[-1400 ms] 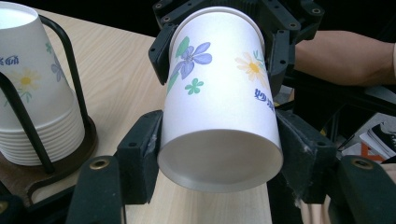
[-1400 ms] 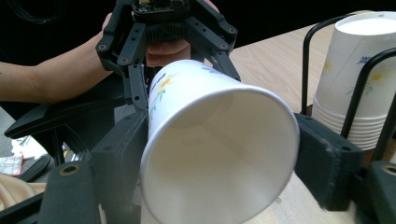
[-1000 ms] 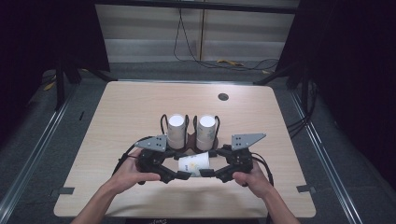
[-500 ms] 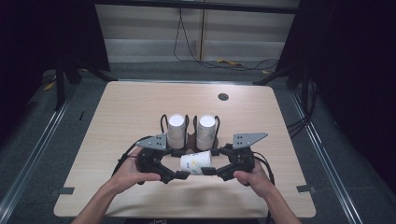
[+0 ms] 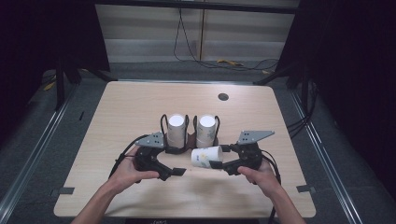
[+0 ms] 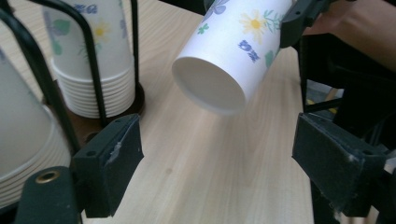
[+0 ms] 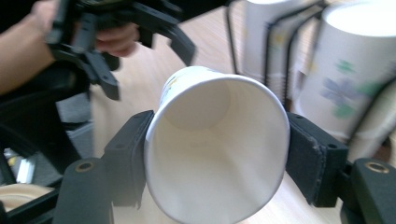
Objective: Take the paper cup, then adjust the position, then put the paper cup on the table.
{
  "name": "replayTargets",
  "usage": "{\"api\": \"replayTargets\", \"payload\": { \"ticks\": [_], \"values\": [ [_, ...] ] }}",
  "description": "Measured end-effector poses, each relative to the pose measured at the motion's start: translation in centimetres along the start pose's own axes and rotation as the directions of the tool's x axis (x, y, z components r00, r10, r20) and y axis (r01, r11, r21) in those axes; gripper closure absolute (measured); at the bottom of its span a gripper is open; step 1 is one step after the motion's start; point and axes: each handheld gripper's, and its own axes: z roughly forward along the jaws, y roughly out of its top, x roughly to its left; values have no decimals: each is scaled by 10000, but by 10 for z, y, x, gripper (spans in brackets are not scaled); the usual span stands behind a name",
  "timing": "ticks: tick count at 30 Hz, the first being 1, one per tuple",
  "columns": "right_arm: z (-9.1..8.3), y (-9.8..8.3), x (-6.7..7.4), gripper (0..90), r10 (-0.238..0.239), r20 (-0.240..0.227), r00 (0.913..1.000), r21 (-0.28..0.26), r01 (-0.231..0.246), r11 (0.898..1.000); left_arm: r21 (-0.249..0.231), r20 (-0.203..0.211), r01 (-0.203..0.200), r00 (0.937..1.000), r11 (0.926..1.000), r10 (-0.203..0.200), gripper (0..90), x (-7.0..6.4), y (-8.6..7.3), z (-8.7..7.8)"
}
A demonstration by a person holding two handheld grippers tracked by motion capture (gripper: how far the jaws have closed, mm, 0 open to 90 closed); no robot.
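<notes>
No legible writing appeared on the floral paper cup (image 5: 207,156). The right gripper (image 5: 223,165) fingers clamped its rim; the left gripper (image 5: 173,172) fingers had just opened wide, empty.

So there's a light wooden table (image 5: 140,107) with a small round dark grommet hole (image 5: 223,97) near its far edge. Behind it, black cables (image 5: 196,51) hang down a pale wall panel onto grey floor, next to something small and yellow (image 5: 225,61). Metal rails (image 5: 28,163) run along both sides.
</notes>
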Motion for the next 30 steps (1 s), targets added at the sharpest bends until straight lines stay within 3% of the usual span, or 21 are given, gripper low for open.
{"api": "replayTargets", "payload": {
  "ticks": [2,3,5,8,10,14,15,17,18,20,21,22,30],
  "values": [
    [-2,-1,-2,301,76,151,9999,82,-77,9999,-16,-120,-7,9999,10000,7,162,1,0,-1],
    [-6,-3,-7,302,224,614,9979,283,-242,9993,-80,-272,24,9996,10000,-26,167,1,-1,-2],
    [-8,-3,-8,302,249,800,9965,375,-280,9989,-162,-426,50,9991,9999,-56,167,3,-1,-3],
    [-17,-4,-14,304,319,1566,9872,833,-453,9955,-150,-569,95,9983,9998,-103,167,4,-1,-4],
    [-19,-5,-16,304,293,1701,9850,934,-457,9946,-125,-577,130,9982,9998,-137,167,5,-2,-3],
    [-28,-4,-24,308,462,2362,9706,1168,-756,9903,-9,-596,143,9981,9999,-143,167,6,-4,-1],
    [-32,-4,-28,309,542,2675,9620,1236,-901,9882,29,-622,152,9980,9999,-150,167,6,-5,-1],
    [-33,-3,-30,309,592,2781,9587,1303,-987,9865,1,-634,183,9978,9998,-182,167,6,-5,-1],
    [-35,-3,-34,310,661,3050,9501,1475,-1157,9823,4,-652,176,9977,9998,-175,167,6,-5,-2],
    [-36,-2,-36,310,666,3102,9483,1554,-1197,9806,-9,-680,174,9975,9998,-175,167,7,-5,-2],
    [-37,-1,-40,309,659,3418,9375,1804,-1342,9744,-7,-721,150,9973,9999,-150,168,7,-5,-3],
    [-37,-1,-40,309,659,3418,9375,1804,-1342,9744,-7,-721,150,9973,9999,-150,168,7,-5,-3],
    [-42,7,-53,310,698,4022,9129,2159,-1687,9617,-8,-743,180,9971,9998,-180,169,8,-7,-4]
  ]
}}
